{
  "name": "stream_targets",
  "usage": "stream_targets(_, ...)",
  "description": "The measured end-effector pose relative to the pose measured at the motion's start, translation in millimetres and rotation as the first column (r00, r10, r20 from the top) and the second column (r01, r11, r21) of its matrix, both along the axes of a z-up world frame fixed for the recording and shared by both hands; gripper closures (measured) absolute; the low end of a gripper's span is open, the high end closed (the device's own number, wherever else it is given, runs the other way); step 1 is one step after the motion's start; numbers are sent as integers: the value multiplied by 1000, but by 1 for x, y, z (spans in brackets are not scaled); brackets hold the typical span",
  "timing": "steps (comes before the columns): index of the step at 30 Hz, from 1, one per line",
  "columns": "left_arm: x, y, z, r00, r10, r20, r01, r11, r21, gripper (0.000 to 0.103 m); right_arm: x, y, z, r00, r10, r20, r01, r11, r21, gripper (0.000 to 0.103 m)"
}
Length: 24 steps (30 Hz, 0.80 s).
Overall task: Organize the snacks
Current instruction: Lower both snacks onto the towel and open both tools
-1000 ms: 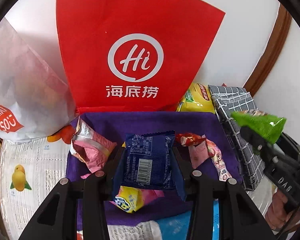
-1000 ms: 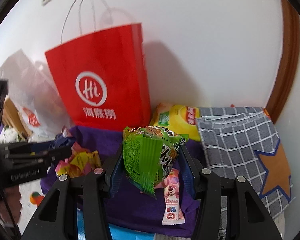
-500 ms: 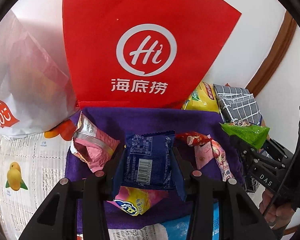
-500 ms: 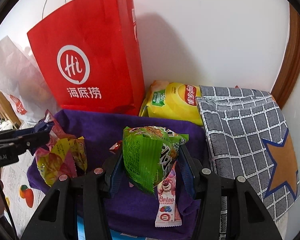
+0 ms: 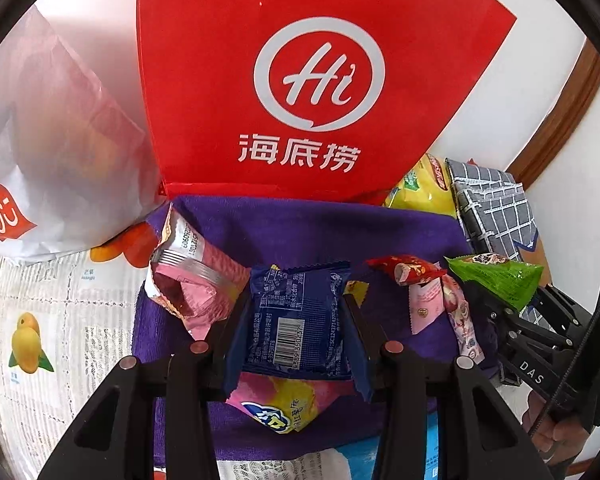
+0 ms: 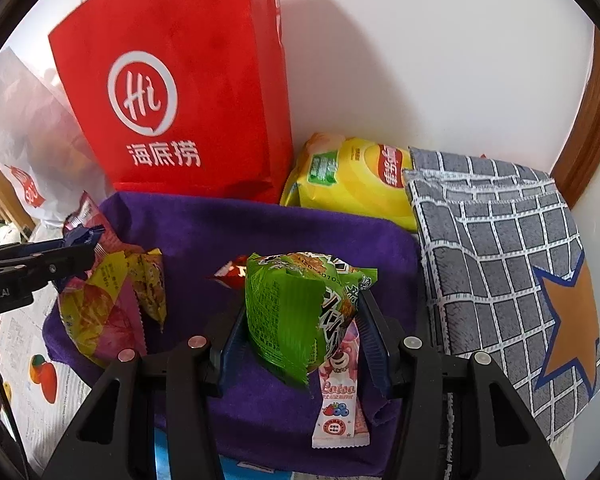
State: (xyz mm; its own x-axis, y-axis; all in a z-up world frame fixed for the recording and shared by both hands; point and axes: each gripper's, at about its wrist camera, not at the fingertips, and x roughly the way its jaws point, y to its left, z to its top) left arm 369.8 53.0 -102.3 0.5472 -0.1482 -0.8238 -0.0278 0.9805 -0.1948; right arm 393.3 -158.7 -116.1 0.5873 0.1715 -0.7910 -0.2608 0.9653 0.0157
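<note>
- Blue snack packet [image 5: 296,320] with a barcode is pinched tight in your left gripper [image 5: 296,324], both pads pressed into its sides, held over the purple cloth [image 5: 300,232].
- Green snack bag [image 6: 296,320] sits squeezed between the pads of your right gripper [image 6: 300,328], also above the cloth.
- Under the green bag you've got a pink Lotso stick pack [image 6: 340,400] lying flat on the cloth.
- On the cloth's left side: an opened pink pouch [image 5: 188,284] and a yellow-pink pack [image 5: 284,404], the latter right below the blue packet.
- Red paper bag [image 5: 300,80] stands upright behind the cloth; yellow chip bag [image 6: 352,176] and a grey checked pouch [image 6: 500,260] sit to its right.
</note>
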Motion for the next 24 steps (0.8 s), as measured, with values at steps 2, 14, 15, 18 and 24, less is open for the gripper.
stream_targets(2,1,-3,-4,1000,-10,-14,10,1000,13,62,2,-1,-3,1000,-4,-14,4,1000,-7,52)
stream_targets(14,6,-5,-13,999,-12,-44,12,1000,17,61,3,2,-8,999,-12,-38,10,999,-48,51)
stream_targets(15,7,-6,-14,999,-11,-45,11,1000,16,61,3,2,-7,999,-13,-35,11,999,-51,50)
stream_targets(18,6,-5,-13,999,-15,-47,16,1000,13,60,2,2,-5,999,-15,-40,13,999,-50,47)
stream_targets(24,3,-8,-10,998,-30,-49,30,1000,3,60,-5,2,9,1000,-19,-7,19,999,-35,36)
